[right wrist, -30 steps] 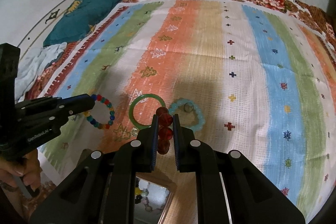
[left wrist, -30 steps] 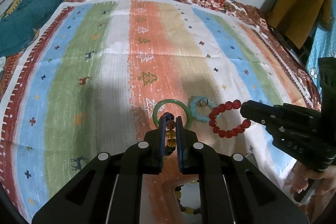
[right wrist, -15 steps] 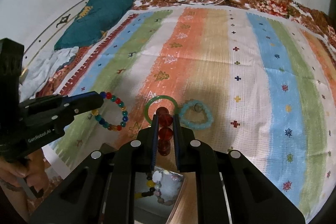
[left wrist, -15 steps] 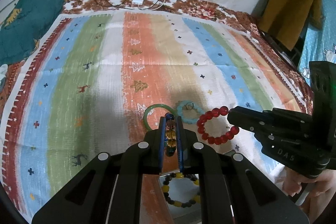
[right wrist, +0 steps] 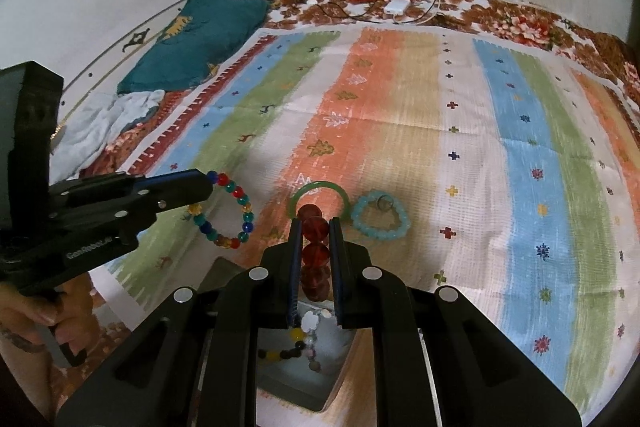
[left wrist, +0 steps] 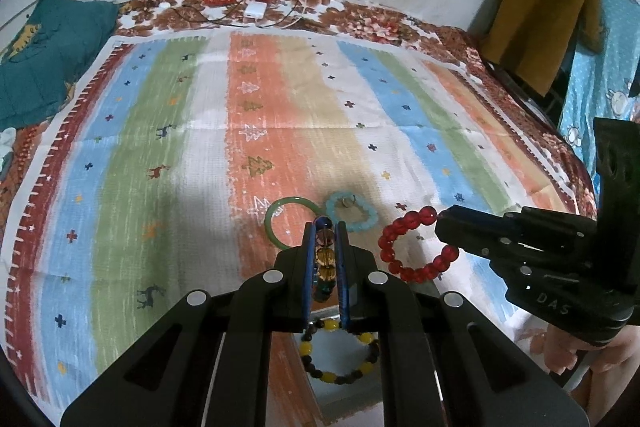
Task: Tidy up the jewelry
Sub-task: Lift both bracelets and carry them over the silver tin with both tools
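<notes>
In the left wrist view, the left gripper (left wrist: pixel 325 247) sat at lower centre, clenched on a multicoloured glass-bead bracelet (left wrist: pixel 325 259) whose amber and blue beads showed between its blue-lined fingers (left wrist: pixel 308 267). At the right edge of that frame, the right gripper (left wrist: pixel 440 223) was held in the air, clamped on a round red-bead bracelet (left wrist: pixel 404 251) that hung as an open ring to its left. In the right wrist view the same red beads (right wrist: pixel 314 243) were stacked between the right gripper's (right wrist: pixel 314 247) fingers, and the left gripper (right wrist: pixel 208 183) entered from the left edge with the multicoloured ring (right wrist: pixel 224 211) dangling from its tip. On the striped, tree- and deer-patterned blanket (left wrist: pixel 160 147), just above the left gripper in the frame, lay a smooth green jade-like bangle (left wrist: pixel 276 223), and immediately to its right a pale turquoise bead bracelet (left wrist: pixel 352 215) with a small metal ring on it; the two looked to be touching or nearly so. Below both grippers, at the bottom of each frame, sat an open grey tray (left wrist: pixel 352 399) holding a yellow-and-dark bead bracelet (left wrist: pixel 340 355). A teal cushion (right wrist: pixel 200 43) rested at the upper left of the right wrist view.
</notes>
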Tool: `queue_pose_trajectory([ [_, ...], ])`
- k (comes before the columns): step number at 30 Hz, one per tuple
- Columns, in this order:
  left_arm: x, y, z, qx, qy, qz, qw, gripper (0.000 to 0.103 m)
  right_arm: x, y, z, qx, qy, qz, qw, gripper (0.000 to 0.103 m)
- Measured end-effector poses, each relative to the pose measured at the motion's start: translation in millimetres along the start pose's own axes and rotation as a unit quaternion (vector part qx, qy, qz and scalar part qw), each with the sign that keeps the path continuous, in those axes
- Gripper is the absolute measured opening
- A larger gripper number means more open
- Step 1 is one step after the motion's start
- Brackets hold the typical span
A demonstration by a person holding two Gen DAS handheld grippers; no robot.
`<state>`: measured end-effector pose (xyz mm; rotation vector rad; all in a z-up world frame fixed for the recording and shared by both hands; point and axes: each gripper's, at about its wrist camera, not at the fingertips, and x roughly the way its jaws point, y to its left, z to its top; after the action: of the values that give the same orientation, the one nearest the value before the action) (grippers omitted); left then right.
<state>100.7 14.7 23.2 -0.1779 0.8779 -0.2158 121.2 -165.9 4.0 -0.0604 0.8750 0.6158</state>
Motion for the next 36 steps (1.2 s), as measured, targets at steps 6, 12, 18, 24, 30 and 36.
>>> queue_pose_trajectory([
  [6, -8, -4, -8, 0.003, -0.004, -0.003, 1.0000, 0.009, -8, 3, -7, -0.001, -0.002, 0.009, 1.000, 0.014],
  [12, -13, -8, -17, 0.007, -0.002, -0.005, 1.0000, 0.009, -14, 5, -17, -0.003, 0.000, 0.014, 1.000, 0.014],
  [18, -17, -13, -28, 0.011, 0.001, -0.007, 0.9999, 0.009, -16, 7, -27, -0.005, 0.006, 0.017, 1.000, 0.014],
  [24, -18, -19, -40, 0.018, 0.009, -0.009, 0.9998, 0.009, -17, 7, -37, -0.005, 0.015, 0.018, 1.000, 0.014],
  [30, -13, -24, -47, 0.030, 0.020, -0.008, 0.9993, 0.009, -15, 6, -41, 0.000, 0.024, 0.029, 0.999, 0.014],
  [36, -4, -13, -47, 0.007, 0.038, 0.007, 0.9992, 0.013, -10, -3, -41, 0.021, 0.035, 0.027, 0.999, 0.020],
])
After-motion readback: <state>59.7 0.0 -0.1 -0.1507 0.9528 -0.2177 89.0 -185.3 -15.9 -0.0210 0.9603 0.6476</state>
